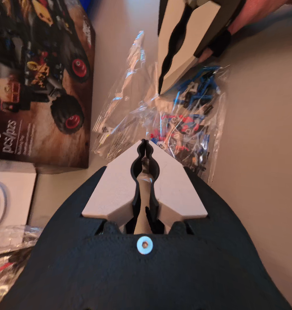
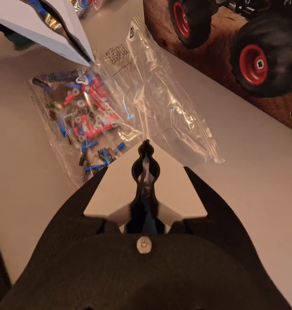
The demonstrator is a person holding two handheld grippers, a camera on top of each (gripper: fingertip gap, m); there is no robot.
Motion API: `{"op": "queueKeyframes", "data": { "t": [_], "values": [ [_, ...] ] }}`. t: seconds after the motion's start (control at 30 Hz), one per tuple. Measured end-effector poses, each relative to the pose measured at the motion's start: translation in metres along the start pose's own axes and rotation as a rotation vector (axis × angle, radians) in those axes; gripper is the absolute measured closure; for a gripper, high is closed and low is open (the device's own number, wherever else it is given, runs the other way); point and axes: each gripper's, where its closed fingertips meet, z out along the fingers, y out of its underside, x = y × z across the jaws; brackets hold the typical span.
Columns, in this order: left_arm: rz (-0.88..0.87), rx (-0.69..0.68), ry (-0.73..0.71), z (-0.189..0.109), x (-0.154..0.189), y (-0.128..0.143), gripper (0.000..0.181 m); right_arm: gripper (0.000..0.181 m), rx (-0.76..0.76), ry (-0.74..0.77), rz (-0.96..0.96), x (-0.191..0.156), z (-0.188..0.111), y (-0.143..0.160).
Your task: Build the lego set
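A clear plastic bag (image 1: 189,120) of small blue, red and black lego pieces lies on the pale table. Its pieces sit at one end and the other end is empty film (image 2: 167,104). My left gripper (image 1: 145,141) is shut on the bag's edge; in the right wrist view it (image 2: 91,63) pinches the bag at the upper left. My right gripper (image 2: 146,141) is shut on the bag's film near its middle edge; in the left wrist view it (image 1: 160,92) comes in from the top, held by a hand in a fingerless black glove (image 1: 220,45).
The lego set's box (image 1: 38,87), picturing a black truck with red wheels, lies left of the bag and shows in the right wrist view (image 2: 242,63) at the upper right. A white box (image 1: 9,192) and another bag of parts (image 1: 9,255) lie at the lower left. Some 10 cm of space lies between my two pairs of fingers.
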Motion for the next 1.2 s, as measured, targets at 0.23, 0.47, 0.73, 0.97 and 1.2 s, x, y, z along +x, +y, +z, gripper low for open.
{"op": "queueKeyframes", "data": {
  "t": [0.23, 0.47, 0.73, 0.97, 1.2],
  "values": [
    [-0.213, 0.139, -0.087, -0.024, -0.035, 0.011, 0.181, 0.181, -0.003, 0.024, -0.028, 0.002, -0.001, 0.002],
    [-0.167, 0.217, -0.147, -0.053, -0.04, 0.008, 0.181, 0.181, -0.001, 0.031, -0.025, 0.004, -0.002, 0.001],
    [-0.033, 0.29, -0.245, -0.085, -0.039, -0.012, 0.181, 0.181, 0.003, 0.027, -0.018, 0.005, -0.002, 0.001],
    [0.002, 0.322, -0.201, -0.114, -0.028, -0.026, 0.181, 0.181, 0.007, 0.037, -0.003, 0.008, -0.002, 0.001],
    [-0.029, 0.267, 0.015, -0.104, 0.03, -0.017, 0.181, 0.181, 0.013, 0.126, -0.017, 0.027, -0.004, 0.0]
  ]
}}
